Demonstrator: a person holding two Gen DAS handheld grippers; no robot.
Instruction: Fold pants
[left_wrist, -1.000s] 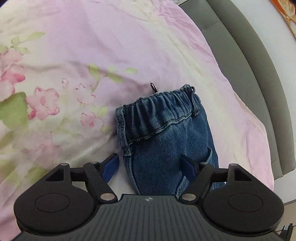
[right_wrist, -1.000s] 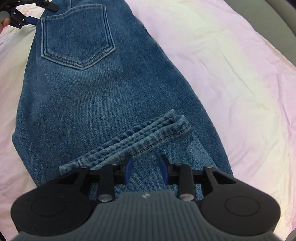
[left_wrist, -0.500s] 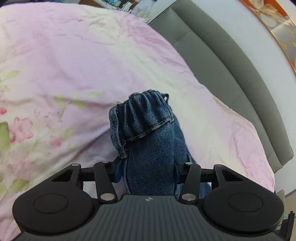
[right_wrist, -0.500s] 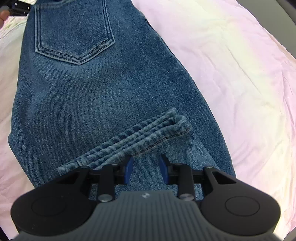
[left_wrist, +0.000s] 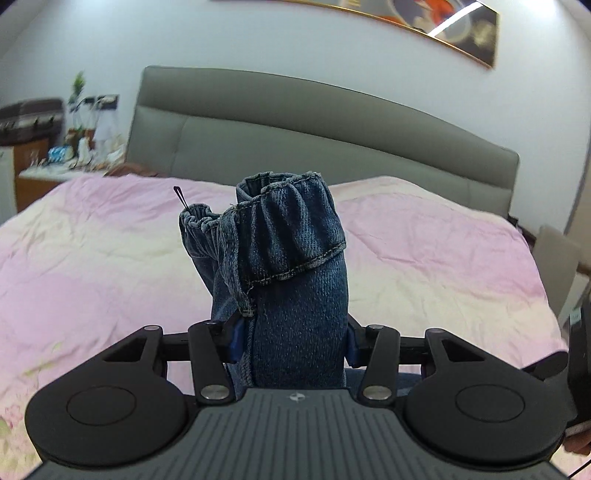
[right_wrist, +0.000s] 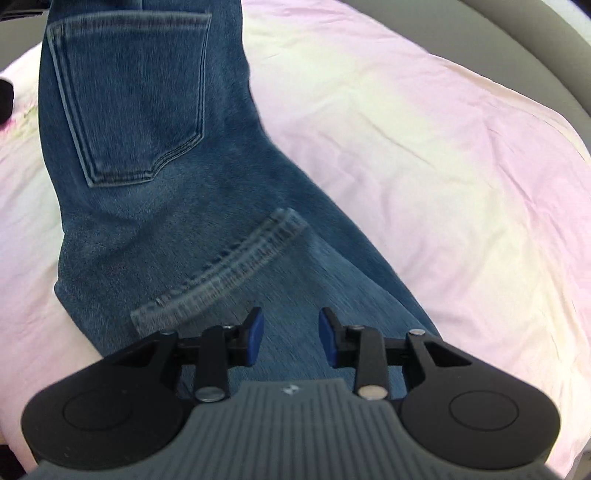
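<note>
The blue denim pants (right_wrist: 155, 192) lie on the pink bedsheet (right_wrist: 424, 177), back pocket (right_wrist: 129, 96) up, with the leg hems (right_wrist: 221, 273) folded onto them. My left gripper (left_wrist: 293, 341) is shut on the bunched elastic waistband end of the pants (left_wrist: 291, 258) and holds it up off the bed. My right gripper (right_wrist: 290, 339) is open just above the denim near the hems, with nothing between its blue pads. The waist end rises out of the top of the right wrist view.
A grey padded headboard (left_wrist: 332, 136) stands behind the bed. A bedside cabinet with clutter (left_wrist: 55, 162) is at far left. A framed picture (left_wrist: 424, 22) hangs on the wall. The sheet (left_wrist: 92, 258) lies wrinkled all around the pants.
My left gripper closed on the waistband and lifted it, tilting up so the headboard and wall show. The right gripper stayed open over the hems; the denim there shifted slightly.
</note>
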